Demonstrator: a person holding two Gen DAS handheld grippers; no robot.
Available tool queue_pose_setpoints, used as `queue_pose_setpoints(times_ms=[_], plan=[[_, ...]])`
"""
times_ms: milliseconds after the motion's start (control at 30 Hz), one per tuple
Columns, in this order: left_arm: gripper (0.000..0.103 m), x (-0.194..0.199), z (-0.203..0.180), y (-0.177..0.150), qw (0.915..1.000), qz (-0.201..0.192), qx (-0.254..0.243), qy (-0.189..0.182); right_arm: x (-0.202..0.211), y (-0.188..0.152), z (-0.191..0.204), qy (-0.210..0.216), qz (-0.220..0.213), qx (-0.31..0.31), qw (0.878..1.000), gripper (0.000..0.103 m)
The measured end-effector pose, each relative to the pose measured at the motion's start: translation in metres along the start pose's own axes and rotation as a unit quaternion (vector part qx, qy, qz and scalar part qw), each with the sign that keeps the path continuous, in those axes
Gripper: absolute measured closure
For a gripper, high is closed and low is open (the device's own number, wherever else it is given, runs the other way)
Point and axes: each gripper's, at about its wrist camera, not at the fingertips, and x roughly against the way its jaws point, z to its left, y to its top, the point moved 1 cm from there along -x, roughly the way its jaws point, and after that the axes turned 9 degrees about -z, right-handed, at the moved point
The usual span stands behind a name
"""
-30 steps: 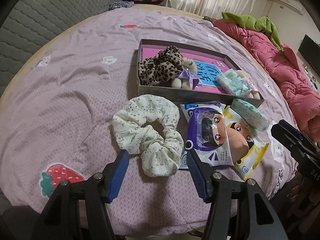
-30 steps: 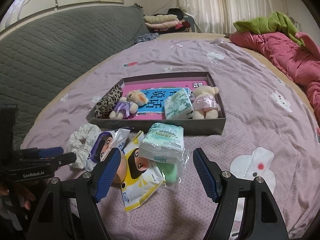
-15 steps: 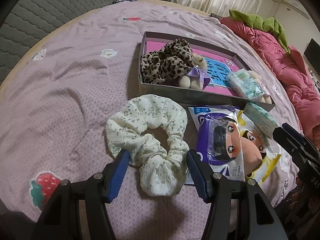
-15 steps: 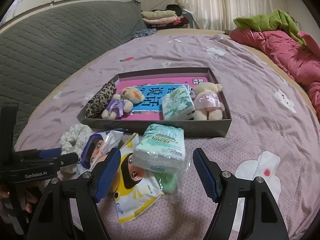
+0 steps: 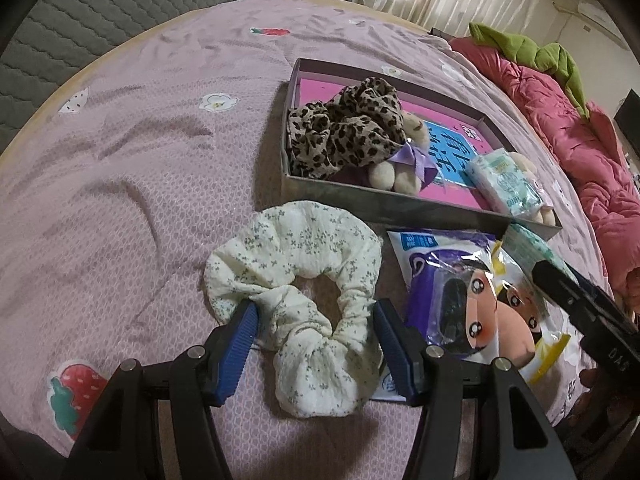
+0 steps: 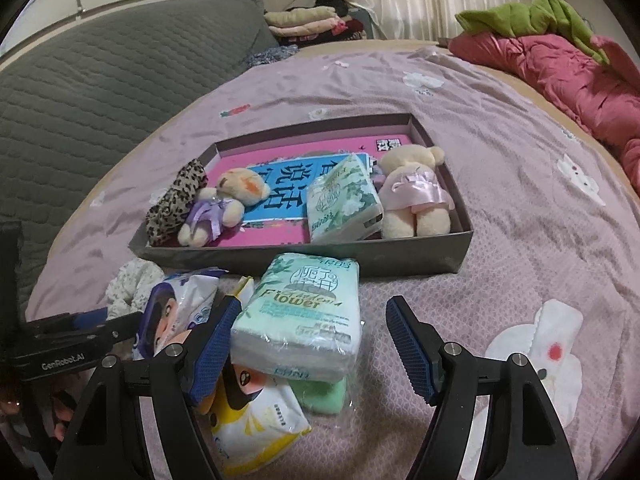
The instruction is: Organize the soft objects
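The left claw (image 5: 314, 336) is straddling the floral scrunchie (image 5: 296, 288), unclenched; the right claw (image 6: 310, 336), also spread wide, is flanking the tissue pack (image 6: 300, 320) on the bed (image 6: 520, 200).

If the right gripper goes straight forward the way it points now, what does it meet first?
Most likely the green tissue pack: it lies between the open right gripper fingers, nearer the left one. Depth is unclear.

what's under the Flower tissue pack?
The Flower tissue pack lies on a second green pack in clear wrap, and its left edge overlaps the yellow wipes packet. How far either extends beneath is covered.
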Motion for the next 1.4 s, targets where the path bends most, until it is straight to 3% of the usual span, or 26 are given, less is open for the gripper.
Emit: queue_pose_setpoints(times_ms=[367,433,500,800,867,933,1033,1400], plan=[[0.043,-0.014,-0.001,0.010,0.9999,-0.002,0.001,0.012,-0.014,0.001,-0.004,-0.009,0.012,-0.003,1.000,0.027],[0.043,-0.016,-0.001,0.012,0.9999,-0.002,0.003,0.013,-0.014,0.002,-0.005,-0.010,0.010,0.001,1.000,0.032],[0.043,-0.019,0.000,0.013,0.9999,-0.002,0.006,0.014,-0.013,0.003,-0.003,-0.011,0.009,0.008,1.000,0.045],[0.043,-0.024,-0.001,0.018,0.9998,-0.004,0.008,0.018,-0.011,0.002,-0.002,-0.017,0.007,0.025,1.000,0.049],[0.050,-0.022,0.000,0.018,0.9997,-0.007,0.010,0.019,-0.007,0.004,-0.003,-0.020,0.004,0.027,0.999,0.050],[0.065,-0.019,0.003,0.020,0.9996,-0.010,0.016,0.019,-0.003,0.007,-0.004,-0.018,-0.003,0.025,1.000,0.050],[0.077,-0.015,0.009,0.022,0.9995,-0.012,0.029,0.011,0.004,0.012,-0.004,-0.019,-0.015,0.031,0.999,0.050],[0.084,0.013,-0.002,0.028,0.9980,-0.062,0.002,-0.014,0.013,0.019,-0.001,-0.004,-0.030,0.030,0.999,0.050]])
